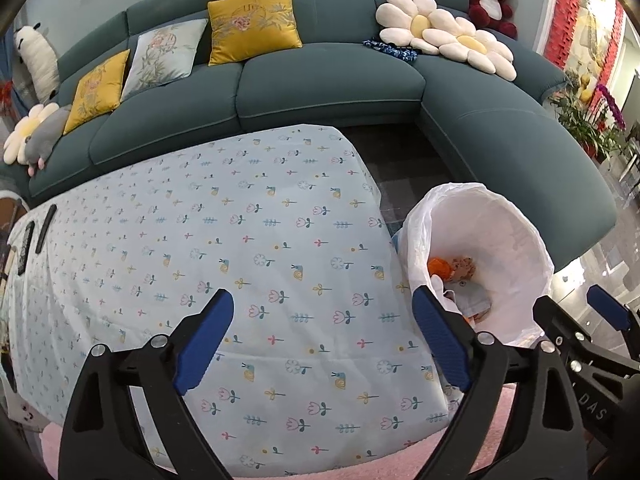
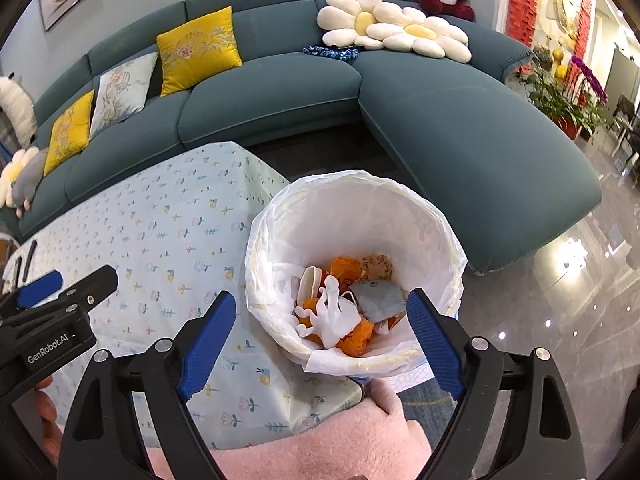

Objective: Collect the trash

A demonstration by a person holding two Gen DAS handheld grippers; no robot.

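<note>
Both the left gripper (image 1: 324, 344) and right gripper (image 2: 318, 344) tilt downward, fingers spread wide, empty.

Teal sectional sofa (image 1: 328, 84), cushions, glossy grey floor (image 2: 560, 300).

Both views are evenly and brightly lit by soft indoor light. Strong fisheye curvature is seen toward the dark, vignetted corners. Bright ceiling-light reflections are shown on the glossy floor (image 2: 568, 280). Only faint shadows are cast; focus is kept sharp throughout.
</note>
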